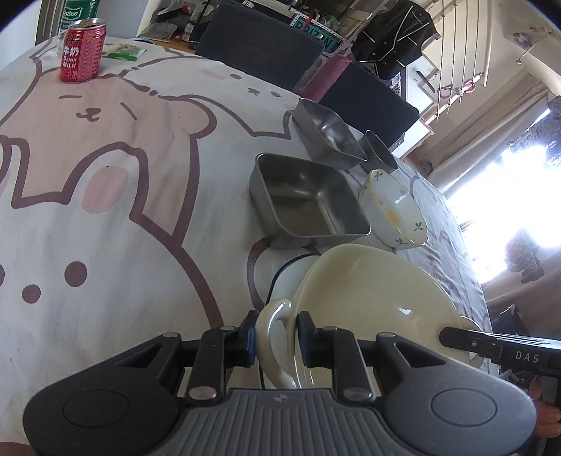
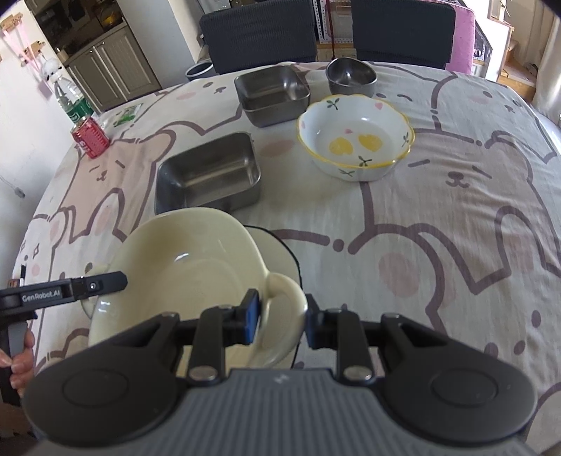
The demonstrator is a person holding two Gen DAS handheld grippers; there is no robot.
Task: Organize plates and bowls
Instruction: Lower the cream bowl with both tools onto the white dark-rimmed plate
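Note:
A cream bowl (image 1: 368, 291) (image 2: 182, 256) with a loop handle on each side is held between both grippers. My left gripper (image 1: 277, 333) is shut on one handle (image 1: 270, 326). My right gripper (image 2: 283, 317) is shut on the opposite handle (image 2: 287, 298). The bowl sits low over a white plate with a dark rim (image 1: 291, 277) (image 2: 277, 252); I cannot tell whether they touch. The right gripper's finger (image 1: 491, 347) shows at the bowl's far rim in the left wrist view. In the right wrist view the left gripper's finger (image 2: 87, 286) shows at the left rim.
On the bear-print tablecloth (image 2: 455, 210) stand two square steel trays (image 2: 210, 175) (image 2: 271, 93), a steel bowl (image 2: 350, 75) and a flower-patterned bowl (image 2: 354, 136). A red milk can (image 2: 90, 138) and a water bottle (image 2: 70, 98) stand far left. Dark chairs (image 2: 259, 31) line the far edge.

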